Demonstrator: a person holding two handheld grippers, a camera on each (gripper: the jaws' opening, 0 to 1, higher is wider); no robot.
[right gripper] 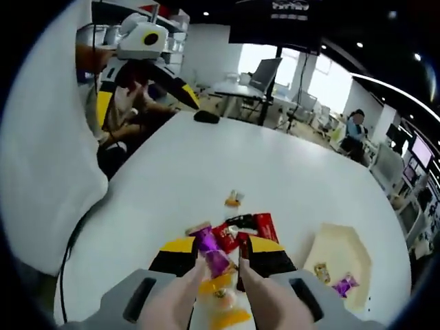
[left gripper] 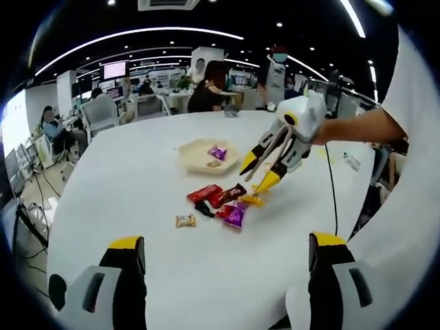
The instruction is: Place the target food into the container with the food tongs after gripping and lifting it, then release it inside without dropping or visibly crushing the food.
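A big white tabletop (left gripper: pixel 137 179) holds a small heap of wrapped snacks. In the left gripper view, the left gripper (left gripper: pixel 227 275) sits at 6 o'clock with its two fingers (left gripper: pixel 127 251) wide apart and nothing between them. The heap lies ahead, near the middle: red snack bars (left gripper: pixel 216 194), a purple candy (left gripper: pixel 235 215) beside them at 5 o'clock, and a small tan snack (left gripper: pixel 185 221) off by itself at 8 o'clock. A shallow tan tray (left gripper: pixel 196 152) sits past the heap at 12 o'clock, with a purple wrapped candy (left gripper: pixel 217 152) already inside it.

The right gripper (left gripper: pixel 265 168) comes in from 3 o'clock. It holds pale food tongs (left gripper: pixel 269 148), and the tong tips point down just above the heap. Its fingers are closed on the tongs.

In the right gripper view, the tongs (right gripper: pixel 213 295) rise from 6 o'clock and are pinched on a purple snack (right gripper: pixel 212 253). The red bars (right gripper: pixel 251 227) lie just behind it. A small yellow candy (right gripper: pixel 234 200) sits alone at 12 o'clock. The tray (right gripper: pixel 340 251) is at 3 o'clock, apart from the heap. A black thing (right gripper: pixel 206 117) lies at the far edge of the tabletop.

People sit at desks far behind.
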